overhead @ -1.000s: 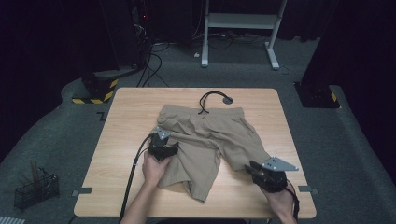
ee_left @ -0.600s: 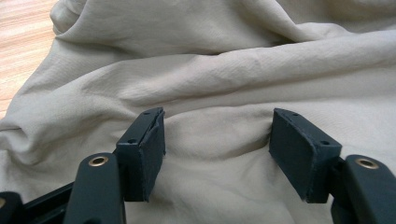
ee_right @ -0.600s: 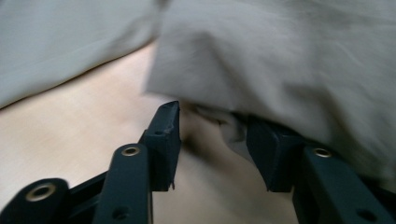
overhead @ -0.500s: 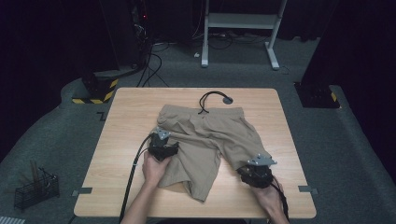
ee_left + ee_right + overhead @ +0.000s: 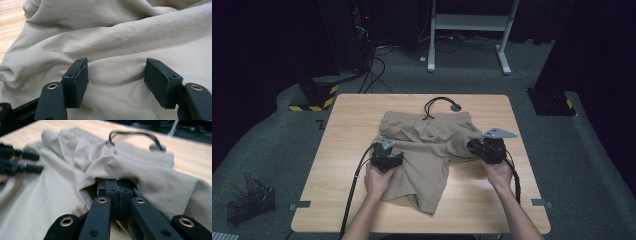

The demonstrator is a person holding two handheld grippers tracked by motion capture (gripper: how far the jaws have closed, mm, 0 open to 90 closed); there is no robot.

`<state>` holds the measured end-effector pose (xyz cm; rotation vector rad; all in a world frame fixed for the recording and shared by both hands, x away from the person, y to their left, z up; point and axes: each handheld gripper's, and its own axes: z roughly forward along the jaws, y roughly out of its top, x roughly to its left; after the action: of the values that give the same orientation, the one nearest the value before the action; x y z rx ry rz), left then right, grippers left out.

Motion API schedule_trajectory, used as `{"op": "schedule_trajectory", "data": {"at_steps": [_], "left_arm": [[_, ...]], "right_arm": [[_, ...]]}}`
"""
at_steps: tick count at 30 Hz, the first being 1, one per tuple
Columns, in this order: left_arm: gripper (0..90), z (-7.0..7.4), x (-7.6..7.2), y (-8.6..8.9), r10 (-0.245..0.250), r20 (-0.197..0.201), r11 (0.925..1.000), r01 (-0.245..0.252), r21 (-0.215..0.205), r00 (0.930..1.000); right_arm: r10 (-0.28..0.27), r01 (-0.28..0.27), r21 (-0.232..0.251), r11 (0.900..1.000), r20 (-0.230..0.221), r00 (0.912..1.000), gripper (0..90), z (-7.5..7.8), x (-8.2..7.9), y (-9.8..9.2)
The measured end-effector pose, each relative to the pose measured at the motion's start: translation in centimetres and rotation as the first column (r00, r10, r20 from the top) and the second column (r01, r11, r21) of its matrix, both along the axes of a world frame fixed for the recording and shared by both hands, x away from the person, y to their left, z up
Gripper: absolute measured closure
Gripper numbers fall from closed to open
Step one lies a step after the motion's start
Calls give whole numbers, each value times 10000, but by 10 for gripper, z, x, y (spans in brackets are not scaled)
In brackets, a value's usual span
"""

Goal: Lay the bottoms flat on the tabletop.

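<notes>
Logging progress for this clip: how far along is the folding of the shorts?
Early. Done: the beige shorts lie spread on the table, waistband at the far side. In hand: the right tool has just closed on one leg's hem and lifts it toward the middle, while the left tool, jaws open, rests on the other leg. Left: finishing this fold and every later one.

The right gripper point(image 5: 473, 146) has clamped the shorts' point(image 5: 422, 150) leg and lifted it inward.

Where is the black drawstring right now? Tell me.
In the high view the black drawstring loops on the table just beyond the shorts' waistband, at the far middle.
</notes>
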<state>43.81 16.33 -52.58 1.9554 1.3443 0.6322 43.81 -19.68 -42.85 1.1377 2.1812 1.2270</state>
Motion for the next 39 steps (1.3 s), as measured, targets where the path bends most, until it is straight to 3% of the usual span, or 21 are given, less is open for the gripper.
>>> {"op": "schedule_trajectory", "data": {"at_steps": [3, 7, 10, 11, 12, 13, 14, 16, 17, 19, 20, 21, 22, 24, 26, 30, 34, 39], "left_arm": [[357, 0, 0, 0, 0, 1, 10000, 0, 4, 10000], [357, 0, 0, 0, -2, -1, 10000, 2, 10, 10000], [356, 0, 0, 0, -9, -10, 10000, 9, 47, 10000], [356, 0, 0, 0, -9, -10, 10000, 9, 47, 10000], [356, 0, 0, 0, -9, -10, 10000, 9, 58, 10000], [356, 0, 0, 0, 4, -13, 10000, -4, 41, 10000], [356, 0, 0, 0, 4, -13, 10000, -4, 41, 10000], [357, 0, 0, 0, 4, -14, 10000, -4, 33, 10000], [356, 0, 0, 0, 7, -17, 10000, -7, 28, 10000], [356, 0, 0, 0, 6, -16, 10000, -6, 34, 10000], [356, 0, 0, 0, 6, -16, 10000, -6, 34, 10000], [356, 0, 0, 0, 6, -16, 10000, -6, 32, 10000], [356, 0, 0, 0, 6, -14, 10000, -6, 33, 10000], [356, 0, 0, 0, 4, -11, 10000, -4, 34, 10000], [356, 0, 0, 0, 7, -12, 10000, -7, 32, 10000], [356, 0, 0, 0, 10, -15, 10000, -10, 30, 10000], [356, 0, 0, 0, 4, -16, 10000, -4, 27, 10000], [356, 0, 0, 0, 10, -16, 10000, -10, 27, 10000]], "right_arm": [[199, -199, 41, 9998, 196, 9996, 890, 8, 12, 15], [411, -412, 93, 9991, 91, 9991, 888, 7, 25, 33], [517, -557, -399, 9977, -951, 9941, 873, -20, 47, 56], [517, -557, -399, 9977, -951, 9941, 873, -20, 47, 56], [533, -609, -531, 9967, -1351, 9894, 844, -30, 52, 61], [573, -747, -791, 9941, -2029, 9775, 805, -51, 60, 70], [573, -747, -791, 9941, -2029, 9775, 805, -51, 60, 70], [501, -720, -838, 9939, -2390, 9697, 789, -67, 63, 73], [493, -687, -744, 9949, -2370, 9703, 741, -71, 61, 73], [623, -799, -695, 9944, -2262, 9721, 661, -66, 53, 71], [623, -799, -695, 9944, -2262, 9721, 661, -66, 53, 71], [781, -935, -717, 9930, -1942, 9779, 632, -56, 41, 67], [781, -935, -717, 9930, -1942, 9779, 632, -56, 41, 67], [907, -1014, -694, 9924, -1429, 9856, 622, -43, 21, 54], [883, -980, -693, 9928, -1303, 9875, 623, -39, 15, 48], [222, -310, -1055, 9939, -834, 9963, 643, -36, -3, 21], [-185, 96, -1091, 9940, -809, 9966, 651, -42, -3, 11], [-722, 665, -714, 9952, -813, 9941, 617, -51, 18, 22]]}}
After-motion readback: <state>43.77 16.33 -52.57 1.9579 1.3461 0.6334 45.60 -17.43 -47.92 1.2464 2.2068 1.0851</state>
